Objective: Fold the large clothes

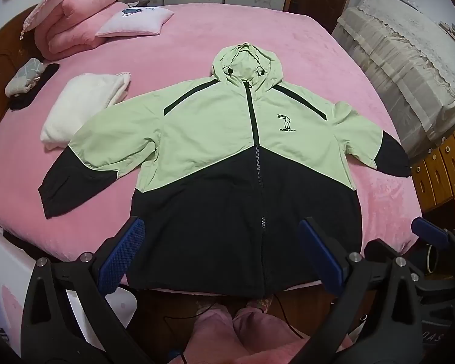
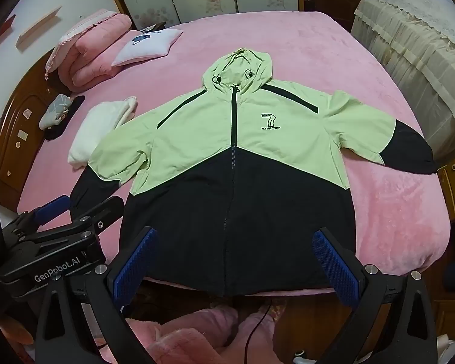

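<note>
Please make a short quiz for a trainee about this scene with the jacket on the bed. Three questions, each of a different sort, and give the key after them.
1. True or false: the jacket lies on the bed with its front up and its zipper closed.
2. Multiple choice: what touches the jacket's sleeve at the picture's left side in the left wrist view? A) the folded white cloth B) the small white pillow C) the pink folded quilt
3. Fill in: the left gripper and the right gripper both have their jaws ____, with nothing held.

Key:
1. True
2. A
3. open
</note>
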Demonstrator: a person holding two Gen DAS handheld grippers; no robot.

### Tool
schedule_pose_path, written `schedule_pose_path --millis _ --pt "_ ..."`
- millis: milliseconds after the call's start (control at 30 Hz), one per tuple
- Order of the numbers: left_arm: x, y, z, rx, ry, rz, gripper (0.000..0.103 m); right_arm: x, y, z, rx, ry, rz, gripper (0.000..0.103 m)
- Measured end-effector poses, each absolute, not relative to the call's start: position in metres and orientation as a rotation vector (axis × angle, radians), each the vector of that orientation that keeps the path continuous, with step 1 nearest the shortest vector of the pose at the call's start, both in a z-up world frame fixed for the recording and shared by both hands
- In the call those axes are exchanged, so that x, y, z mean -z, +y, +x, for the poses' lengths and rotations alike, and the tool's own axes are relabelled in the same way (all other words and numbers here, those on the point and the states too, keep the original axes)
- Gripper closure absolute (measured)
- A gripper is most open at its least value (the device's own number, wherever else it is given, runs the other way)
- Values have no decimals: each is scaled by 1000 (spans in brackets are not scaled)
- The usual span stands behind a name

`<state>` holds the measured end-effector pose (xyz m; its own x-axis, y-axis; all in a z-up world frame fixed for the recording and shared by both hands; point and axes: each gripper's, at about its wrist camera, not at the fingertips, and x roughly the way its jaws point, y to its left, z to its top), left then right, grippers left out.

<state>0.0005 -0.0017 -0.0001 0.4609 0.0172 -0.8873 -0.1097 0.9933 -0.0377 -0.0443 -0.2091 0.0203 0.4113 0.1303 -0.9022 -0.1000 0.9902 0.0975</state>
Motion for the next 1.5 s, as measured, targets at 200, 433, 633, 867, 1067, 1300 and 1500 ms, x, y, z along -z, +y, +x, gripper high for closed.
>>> schedule_pose_path --millis 200,433,633,867,1067,1300,1500 --pt "1 -2 1 -71 1085 -109 4 -21 -210 -44 -144 1140 31 0" --pt "0 -1 0 -67 1085 -110 4 -22 -211 -45 -144 1137 29 0" --pt "0 -1 0 -67 1083 -111 4 -23 -211 -45 -143 1134 26 0" --pt "0 -1 0 -67 1082 -111 4 -26 -211 -45 -143 1134 26 0" --pt "0 -1 0 -67 1082 -111 4 -26 -211 -46 -142 1134 24 0" --pt "0 -1 0 -67 1081 -112 4 -26 -211 -47 -142 1133 23 0" --pt "0 -1 0 -66 1080 -112 4 -26 -210 -49 -141 1131 21 0"
